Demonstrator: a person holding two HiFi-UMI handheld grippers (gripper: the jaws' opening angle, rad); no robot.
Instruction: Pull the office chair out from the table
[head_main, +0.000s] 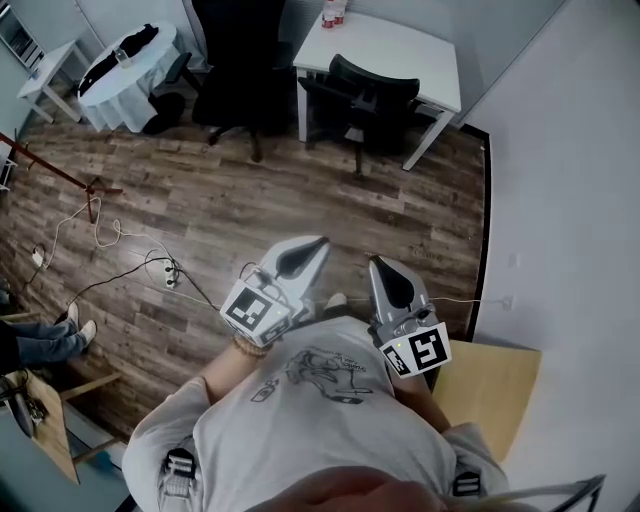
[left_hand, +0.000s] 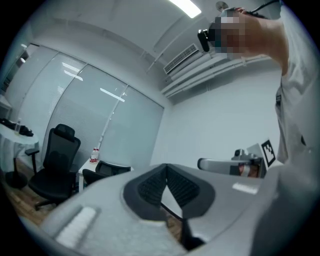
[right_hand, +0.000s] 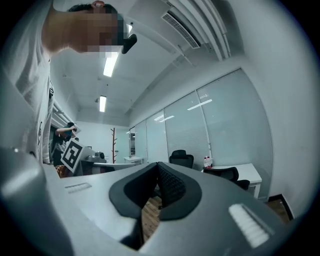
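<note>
Office chair (head_main: 368, 92) tucked under the white tabletop (head_main: 400, 50)
Its backrest faces the person, wide side along the tabletop's near edge; left tool (head_main: 312, 245) and right tool (head_main: 383, 270), well short of it, are both closed on nothing.

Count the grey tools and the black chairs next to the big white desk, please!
Tools: 2, the left tool and the right tool.
Black chairs: 2, a tall chair and a low chair.
Total: 4.
</note>
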